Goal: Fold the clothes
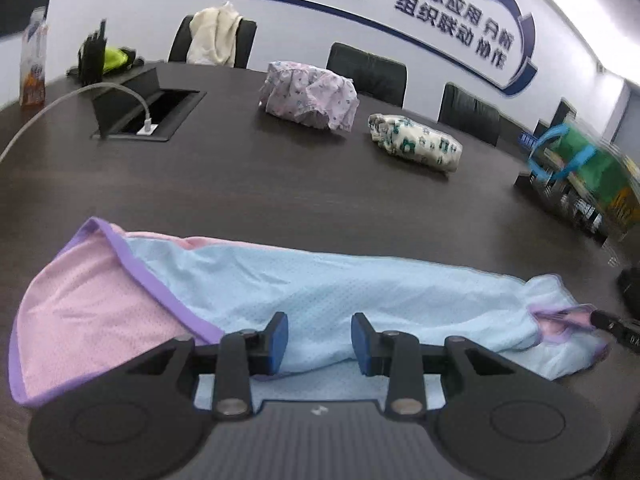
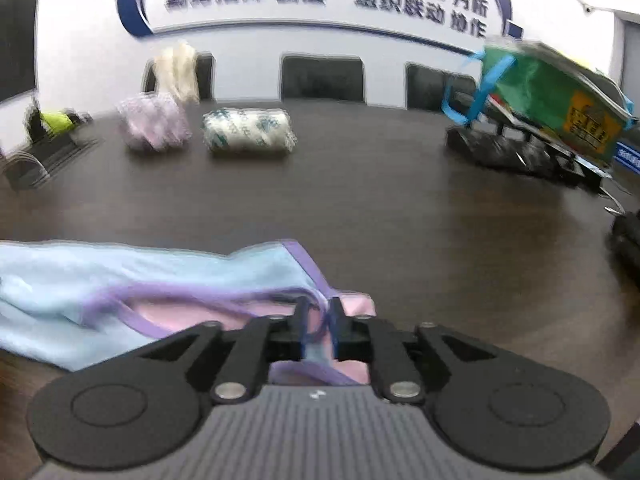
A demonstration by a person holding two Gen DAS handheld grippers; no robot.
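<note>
R gripper (image 2: pixel 319 330): fingers nearly together, clamped on a bunched bit of the garment (image 2: pixel 120 304) at its purple-trimmed end, prob. to hold that corner for a pull or fold-over. L gripper (image 1: pixel 319 344): fingers apart w/ a clear gap, blue pads hovering over the light-blue mesh mid-section, holding nothing; can't tell if they touch the cloth. The garment, blue/pink w/ purple binding, lies long and rumpled along the near edge of the dark worktop (image 1: pixel 320 184). Farther back, well apart from it, sit two compact bundles, a pink floral one (image 1: pixel 308 94) and a white-green one (image 1: pixel 416 142), seemingly folded pieces parked out of the way.
</note>
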